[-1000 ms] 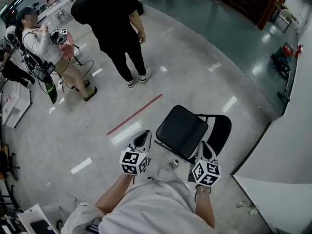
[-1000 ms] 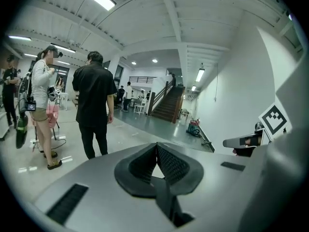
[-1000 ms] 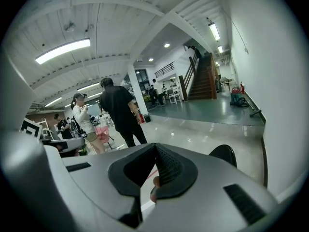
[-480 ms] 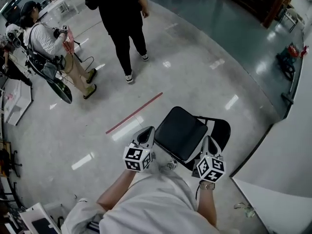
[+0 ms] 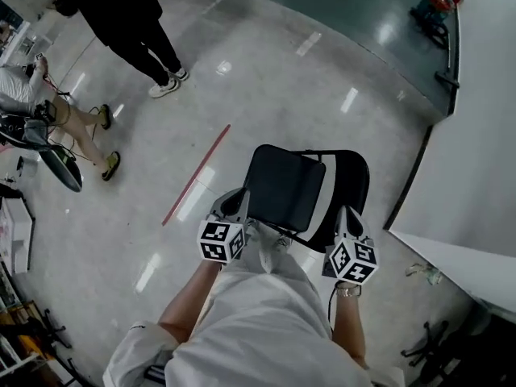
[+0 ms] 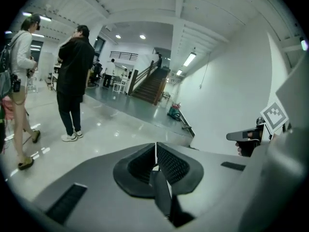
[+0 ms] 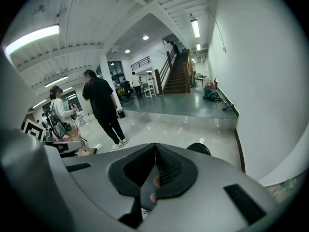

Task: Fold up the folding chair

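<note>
Head view: folding chair (image 5: 302, 192) stands opened on the pale floor (image 5: 266, 79), directly ahead of the person and between the two arms. Seat (image 5: 282, 185) is flat and unfolded; backrest (image 5: 352, 182) rises on its right-hand side, toward the white wall (image 5: 476, 160). The chair's axis from seat front to backrest therefore runs left to right across the picture, crosswise to the way both tongs point.

Left tongs (image 5: 239, 203) sit just beside the seat's near-left edge. Contact cannot be told from above. Right tongs (image 5: 347, 218) sit close under the backrest's near rim, likewise with no visible contact. Neither is clearly the nearer; the chair is bracketed, one tool on each flank.

Left gripper view: left tongs (image 6: 155, 151) pressed together, nothing between them; chair out of shot. Right gripper view: right tongs (image 7: 155, 151) also pressed together and empty, with the dark curve of the backrest (image 7: 199, 149) just past them.

Pose: both forearms reach forward from the body, roughly parallel, tools angled forward and moderately down, marker cubes uppermost.

Judgement: folding not begun; both tongs would need to part before taking seat or backrest.

Two people (image 5: 121, 14) stand well apart, beyond a red strip (image 5: 196, 175)
</note>
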{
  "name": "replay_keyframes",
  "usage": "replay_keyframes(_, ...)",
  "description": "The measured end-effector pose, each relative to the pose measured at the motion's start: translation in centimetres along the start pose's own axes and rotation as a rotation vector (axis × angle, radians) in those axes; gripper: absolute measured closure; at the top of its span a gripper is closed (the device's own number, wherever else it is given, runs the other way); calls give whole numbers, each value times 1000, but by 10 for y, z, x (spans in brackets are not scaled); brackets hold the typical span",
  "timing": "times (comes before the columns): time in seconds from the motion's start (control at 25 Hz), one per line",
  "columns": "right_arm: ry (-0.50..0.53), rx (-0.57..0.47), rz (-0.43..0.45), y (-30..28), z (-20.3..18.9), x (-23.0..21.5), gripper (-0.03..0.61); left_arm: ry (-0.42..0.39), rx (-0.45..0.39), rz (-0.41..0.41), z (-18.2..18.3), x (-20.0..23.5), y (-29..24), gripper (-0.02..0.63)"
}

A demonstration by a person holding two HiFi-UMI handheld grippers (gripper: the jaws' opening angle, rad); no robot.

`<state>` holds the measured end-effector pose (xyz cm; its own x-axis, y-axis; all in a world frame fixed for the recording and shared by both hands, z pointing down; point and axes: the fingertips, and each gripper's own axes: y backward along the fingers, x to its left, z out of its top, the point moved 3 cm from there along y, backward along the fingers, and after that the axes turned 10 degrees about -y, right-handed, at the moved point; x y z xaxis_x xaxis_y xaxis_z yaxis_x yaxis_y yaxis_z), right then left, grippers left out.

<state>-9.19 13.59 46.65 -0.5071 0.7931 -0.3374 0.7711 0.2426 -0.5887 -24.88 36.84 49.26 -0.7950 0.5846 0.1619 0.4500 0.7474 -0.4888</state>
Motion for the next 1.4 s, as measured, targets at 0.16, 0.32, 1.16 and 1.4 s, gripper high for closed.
replay_keyframes(0.16, -10, 72, -88, -17, -18, -11, 574, 12, 63, -101, -10, 20, -38, 602)
replay_keyframes(0.32, -46, 154, -196, -32, -50, -34, 574, 62, 181, -154, -56, 47, -73, 601)
replay_keyframes(1.16, 3, 437, -435, -151, -113, -208, 287, 171, 534, -256, -260, 107, -275, 298)
replay_keyframes(1.4, 37, 573, -445, -167, -133, -215, 287, 144, 643, -275, -318, 133, -310, 293)
